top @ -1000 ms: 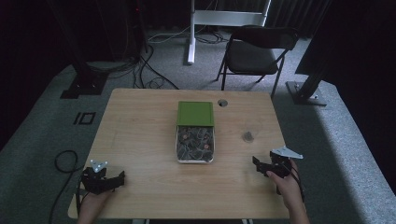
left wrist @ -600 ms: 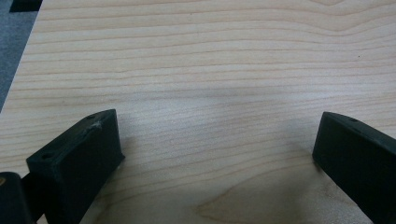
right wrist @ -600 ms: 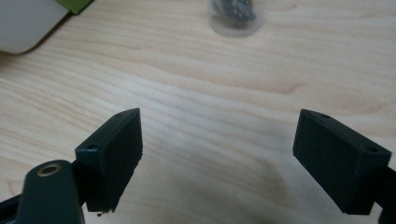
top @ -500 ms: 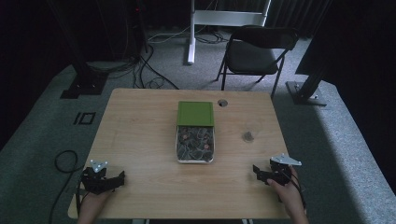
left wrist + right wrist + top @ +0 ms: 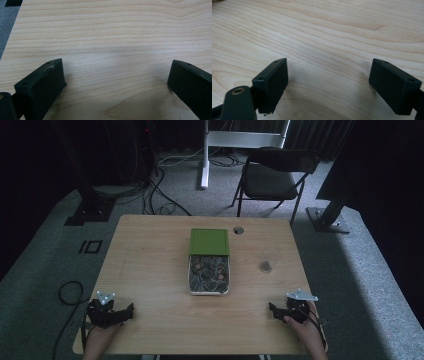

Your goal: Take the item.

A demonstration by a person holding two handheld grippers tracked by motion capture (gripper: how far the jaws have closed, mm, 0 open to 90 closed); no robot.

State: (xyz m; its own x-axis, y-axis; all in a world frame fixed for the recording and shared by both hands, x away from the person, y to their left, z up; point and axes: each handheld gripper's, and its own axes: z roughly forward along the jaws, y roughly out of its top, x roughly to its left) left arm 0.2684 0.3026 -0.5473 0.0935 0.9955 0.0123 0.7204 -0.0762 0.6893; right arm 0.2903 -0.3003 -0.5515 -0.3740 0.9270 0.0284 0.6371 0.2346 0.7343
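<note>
High view: both grippers, left [image 5: 131, 310] and right [image 5: 270, 307], rest wide and empty on the pale wooden surface [image 5: 150, 250]. They flank the open green-lidded tin [image 5: 209, 262], seemingly parked ready.

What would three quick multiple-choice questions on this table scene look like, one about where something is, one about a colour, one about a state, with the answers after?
1. Where does the open box sit on the table?
A. at the middle
B. at the near left corner
C. off on the floor

2. What colour is the lid lying at the box's far end?
A. red
B. green
C. white

3. How does the left gripper stand?
A. shut on the lid
B. shut on nothing
C. open, with nothing between its jaws

Answers:
1. A, the high view shows the box midway between the two hands.
2. B, its flat top is plainly green.
3. C, the left gripper view shows bare wood between widely parted jaws.
</note>
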